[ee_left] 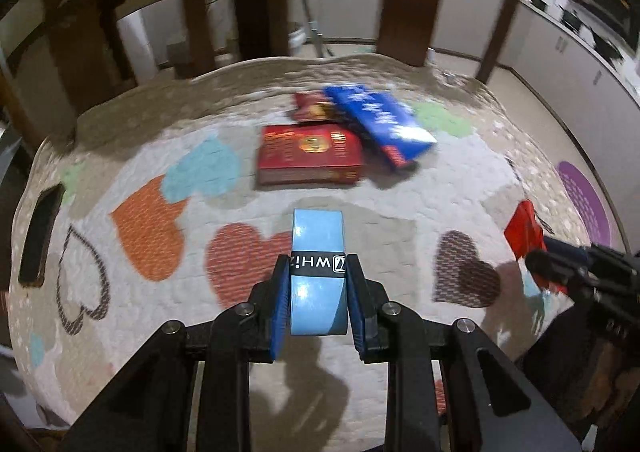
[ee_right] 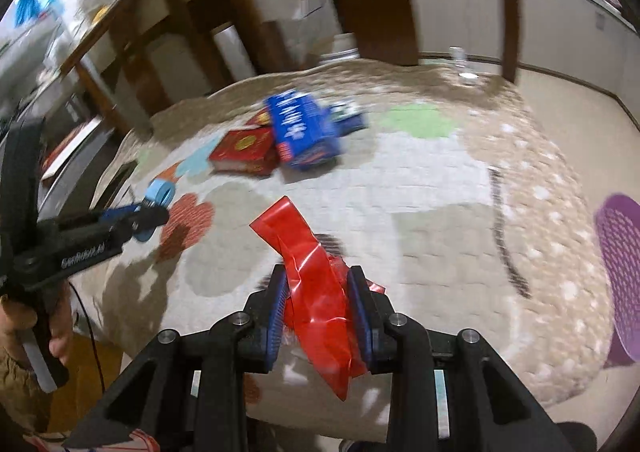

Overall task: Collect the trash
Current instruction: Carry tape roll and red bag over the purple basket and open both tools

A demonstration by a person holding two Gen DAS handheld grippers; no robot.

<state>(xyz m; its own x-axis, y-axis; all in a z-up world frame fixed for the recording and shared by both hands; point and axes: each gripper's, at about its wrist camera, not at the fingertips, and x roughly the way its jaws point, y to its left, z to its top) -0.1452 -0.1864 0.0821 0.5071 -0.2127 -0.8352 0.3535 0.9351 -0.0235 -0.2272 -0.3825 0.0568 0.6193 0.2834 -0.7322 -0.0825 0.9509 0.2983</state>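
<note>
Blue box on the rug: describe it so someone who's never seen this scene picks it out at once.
Start from the heart-patterned rug in front of the dark wooden chair legs. Near its far middle lies a small pile of boxes. The blue box is the long one with white lettering, resting tilted across the pile beside the flat red box; the rest there are red.

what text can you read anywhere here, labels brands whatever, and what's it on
"WHI", cut off by a finger: black band around the light blue roll in the left gripper.
"GenRobot.AI", blurry and seen sideways: side of the left gripper in the right wrist view.
Red box: print too blurred to read.
Blue box: white lettering too blurred to read.
Red wrapper in the right gripper: no text visible.
</note>
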